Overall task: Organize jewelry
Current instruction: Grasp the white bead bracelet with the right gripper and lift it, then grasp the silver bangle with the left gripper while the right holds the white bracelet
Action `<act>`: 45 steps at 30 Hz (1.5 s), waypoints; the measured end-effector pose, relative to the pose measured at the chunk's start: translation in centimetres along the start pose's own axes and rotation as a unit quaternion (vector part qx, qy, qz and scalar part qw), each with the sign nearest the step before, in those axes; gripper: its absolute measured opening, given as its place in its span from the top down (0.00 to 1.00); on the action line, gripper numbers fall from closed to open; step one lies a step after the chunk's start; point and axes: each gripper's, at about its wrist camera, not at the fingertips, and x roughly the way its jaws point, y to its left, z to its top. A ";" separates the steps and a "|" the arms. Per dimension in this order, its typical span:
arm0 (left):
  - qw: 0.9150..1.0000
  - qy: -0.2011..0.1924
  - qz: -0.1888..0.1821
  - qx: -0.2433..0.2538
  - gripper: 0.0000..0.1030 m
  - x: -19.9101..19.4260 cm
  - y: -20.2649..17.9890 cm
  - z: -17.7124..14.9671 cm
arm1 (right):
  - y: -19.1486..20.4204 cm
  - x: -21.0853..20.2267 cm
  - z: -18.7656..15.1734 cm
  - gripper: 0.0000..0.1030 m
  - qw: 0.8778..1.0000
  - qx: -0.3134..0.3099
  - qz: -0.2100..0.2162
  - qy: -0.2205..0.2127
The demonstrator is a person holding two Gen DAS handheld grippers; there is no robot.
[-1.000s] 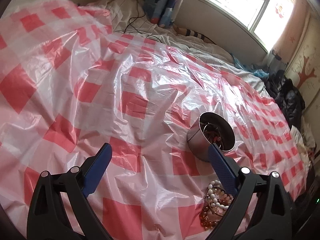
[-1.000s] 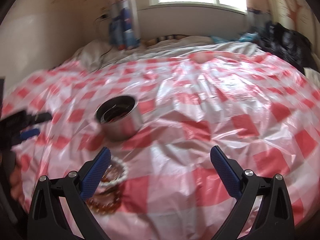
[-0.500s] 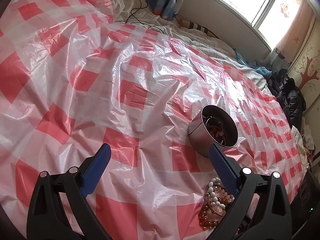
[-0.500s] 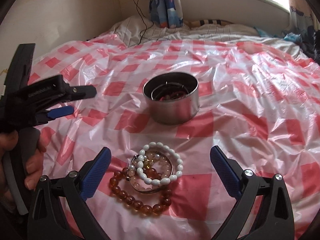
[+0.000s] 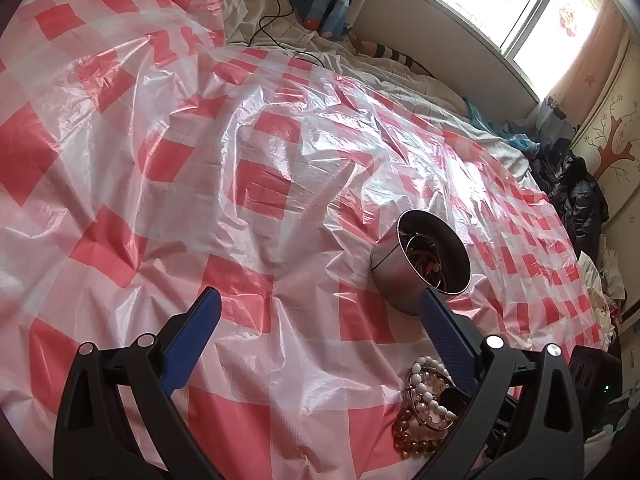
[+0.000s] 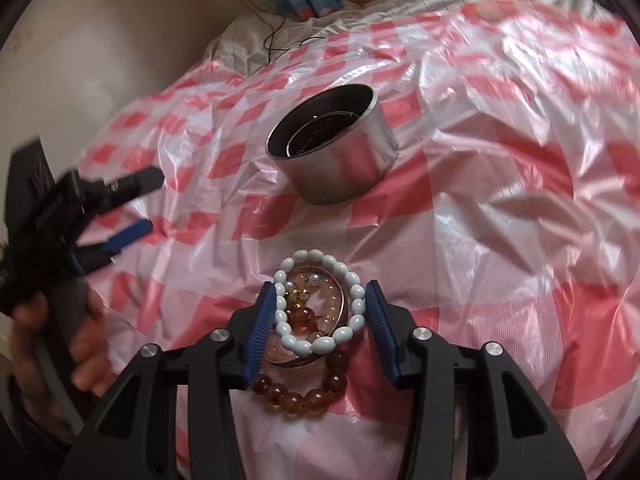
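A pile of bracelets lies on the red-and-white checked plastic sheet: a white bead bracelet, an amber bead bracelet and a metal bangle. My right gripper is low over the pile, its jaws partly closed on either side of the white bracelet, not pressing it. A round metal tin with jewelry inside stands just beyond. My left gripper is open and empty above the sheet, with the tin ahead on its right and the bracelets near its right finger.
The checked sheet covers a bed. A white quilt, a black cable and a blue patterned curtain lie at the far end under a window. Dark clothes are heaped at the right. My left gripper and hand show in the right view.
My right gripper has swung left, dropped onto the bracelet pile and narrowed its jaws around the white bracelet. My left gripper has barely moved.
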 end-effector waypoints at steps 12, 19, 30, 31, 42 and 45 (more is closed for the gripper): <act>1.000 0.002 0.001 0.004 0.08 0.1 -0.1 -0.2 | -1.5 -0.2 -0.1 0.90 0.998 0.041 0.041 0.010; 1.000 0.002 0.000 0.003 0.08 0.1 -0.1 -0.3 | -2.8 -2.6 0.6 0.92 0.991 0.081 0.096 -0.052; 0.988 0.080 -0.063 0.119 0.08 2.2 -4.6 -3.1 | -5.8 -5.1 1.3 0.92 0.976 0.153 0.112 -0.110; 0.984 0.091 -0.066 0.136 0.08 2.6 -5.2 -3.7 | -6.2 -4.8 1.2 0.92 0.975 0.161 0.110 -0.103; 0.947 0.122 -0.069 0.287 0.08 3.4 -9.9 -8.6 | -7.7 -2.7 0.3 0.76 0.973 0.204 0.098 -0.043; 0.944 0.118 -0.052 0.304 0.08 3.7 -10.4 -9.2 | -7.5 -2.5 0.3 0.75 0.977 0.191 0.086 -0.037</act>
